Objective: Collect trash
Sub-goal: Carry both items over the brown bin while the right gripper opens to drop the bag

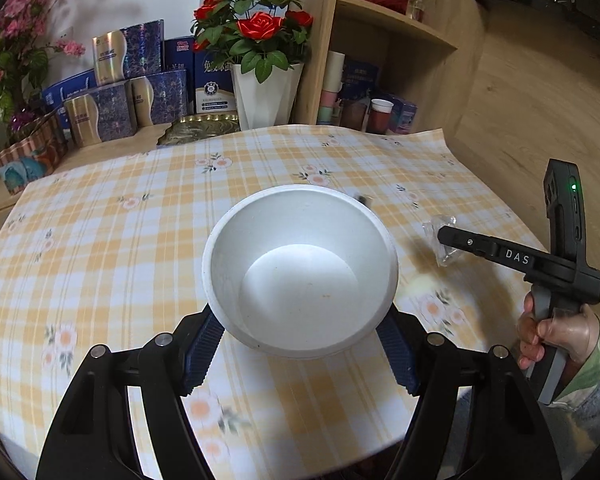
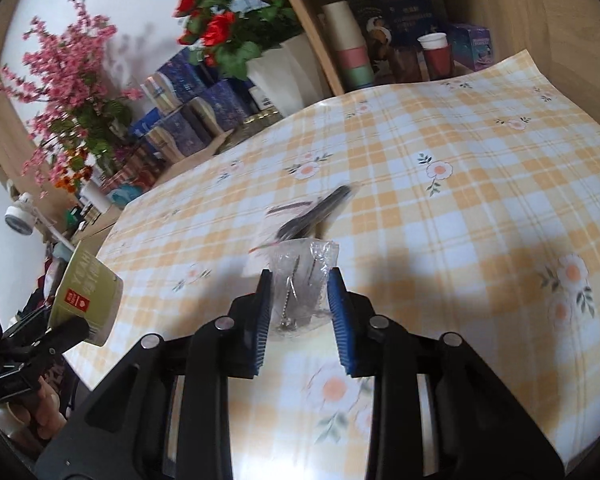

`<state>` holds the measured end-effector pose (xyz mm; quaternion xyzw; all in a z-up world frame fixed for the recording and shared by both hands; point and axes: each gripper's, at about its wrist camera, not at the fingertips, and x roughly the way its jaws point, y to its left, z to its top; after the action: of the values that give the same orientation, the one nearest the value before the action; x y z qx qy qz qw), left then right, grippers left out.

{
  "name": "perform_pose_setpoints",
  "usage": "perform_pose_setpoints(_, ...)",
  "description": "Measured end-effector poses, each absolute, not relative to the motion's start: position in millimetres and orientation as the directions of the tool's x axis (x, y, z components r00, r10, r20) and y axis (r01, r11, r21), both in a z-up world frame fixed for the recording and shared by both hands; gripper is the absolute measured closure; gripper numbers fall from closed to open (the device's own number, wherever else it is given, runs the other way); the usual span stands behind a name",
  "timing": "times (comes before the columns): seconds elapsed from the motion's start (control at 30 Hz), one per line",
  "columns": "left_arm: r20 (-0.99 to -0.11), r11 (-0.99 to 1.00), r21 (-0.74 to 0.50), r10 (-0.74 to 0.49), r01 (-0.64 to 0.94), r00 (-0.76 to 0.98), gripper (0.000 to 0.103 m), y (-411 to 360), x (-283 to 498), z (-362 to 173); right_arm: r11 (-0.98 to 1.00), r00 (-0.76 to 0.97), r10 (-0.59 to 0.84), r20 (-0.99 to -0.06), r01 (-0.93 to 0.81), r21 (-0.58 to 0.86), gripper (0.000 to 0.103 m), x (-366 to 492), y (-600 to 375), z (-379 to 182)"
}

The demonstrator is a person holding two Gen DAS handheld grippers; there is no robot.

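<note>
A white paper bowl [image 1: 300, 272], empty inside, hangs over the checked tablecloth [image 1: 140, 240] with my left gripper [image 1: 300, 320] shut on its sides. In the right wrist view the same bowl [image 2: 90, 296] shows a green printed outside at the lower left. My right gripper [image 2: 300, 276] is shut on a crumpled clear plastic bag [image 2: 302, 268] with small metal bits inside, just above the cloth. From the left wrist view that right gripper [image 1: 446, 238] is to the right of the bowl, with the clear bag [image 1: 440, 226] at its tip. Beyond it, a second clear packet [image 2: 320, 210] with a dark object lies on the cloth.
A white pot of red roses [image 1: 266, 92], blue and gold boxes [image 1: 112, 108] and a gold tray [image 1: 200, 130] line the table's far edge. A wooden shelf [image 1: 396, 24] with cups [image 1: 380, 114] stands at the back right. A person's hand [image 1: 552, 336] holds the right gripper's handle.
</note>
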<state>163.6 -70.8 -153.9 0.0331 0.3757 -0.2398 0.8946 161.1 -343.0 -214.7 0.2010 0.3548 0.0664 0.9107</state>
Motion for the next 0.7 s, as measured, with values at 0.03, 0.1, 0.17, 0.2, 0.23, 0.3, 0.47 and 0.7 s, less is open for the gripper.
perform_pose_setpoints(0.03,-0.687,0.885,-0.125,-0.404,0.449,0.605,0.033,-68,157,-153,0.910,0.740,0.271,-0.616,0.012,0.414,0.072,154,-339,-213)
perform_pose_setpoints(0.1,-0.681,0.890,-0.134,-0.403,0.437,0.611,0.033,-61,141,-150,0.908,0.738,0.284,-0.612,-0.003,0.418,0.072,141,-332,-211)
perform_pose_setpoints(0.17,-0.678,0.893,-0.147,-0.404,0.425,0.614,0.033,-54,127,-147,0.903,0.733,0.306,-0.608,-0.022,0.429,0.072,126,-322,-209)
perform_pose_setpoints(0.2,-0.677,0.895,-0.151,-0.403,0.420,0.615,0.033,-50,119,-146,0.901,0.727,0.320,-0.608,-0.036,0.432,0.072,119,-316,-209)
perform_pose_setpoints(0.23,-0.677,0.897,-0.153,-0.402,0.416,0.617,0.033,-47,113,-145,0.901,0.722,0.328,-0.610,-0.046,0.431,0.072,113,-311,-210)
perform_pose_setpoints(0.3,-0.673,0.900,-0.150,-0.396,0.409,0.624,0.033,-40,97,-144,0.902,0.709,0.345,-0.615,-0.070,0.426,0.072,102,-299,-212)
perform_pose_setpoints(0.47,-0.670,0.911,-0.127,-0.370,0.392,0.643,0.032,-23,61,-145,0.905,0.660,0.384,-0.645,-0.131,0.405,0.072,69,-267,-226)
perform_pose_setpoints(0.7,-0.678,0.928,-0.125,-0.339,0.352,0.652,0.032,-2,23,-156,0.895,0.573,0.436,-0.694,-0.196,0.401,0.072,37,-228,-250)
